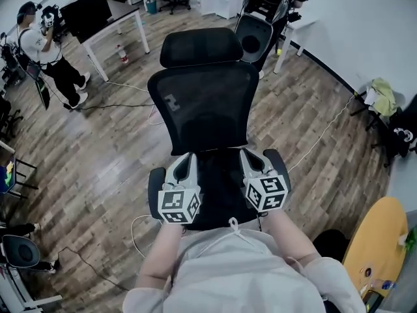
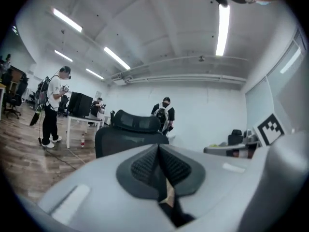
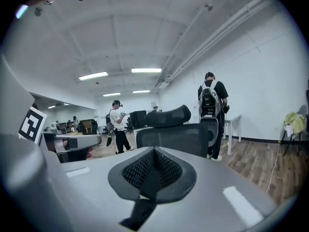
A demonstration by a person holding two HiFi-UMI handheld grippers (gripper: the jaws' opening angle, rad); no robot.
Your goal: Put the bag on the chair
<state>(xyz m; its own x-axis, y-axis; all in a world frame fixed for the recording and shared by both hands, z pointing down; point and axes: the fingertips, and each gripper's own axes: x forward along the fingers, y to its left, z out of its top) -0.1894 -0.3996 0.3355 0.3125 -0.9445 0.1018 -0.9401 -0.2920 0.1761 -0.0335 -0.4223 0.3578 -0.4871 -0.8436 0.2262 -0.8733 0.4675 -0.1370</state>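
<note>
Chair [image 1: 205, 103] ahead; desk [image 1: 120, 19] beyond; left claw [image 2: 158, 148], right claw [image 3: 153, 151] pinch straps [image 3: 144, 208].

No legible text, labels, brands or numbers anywhere

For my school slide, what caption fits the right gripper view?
Right gripper, fingers shut on a black strap, office chair ahead.
</note>
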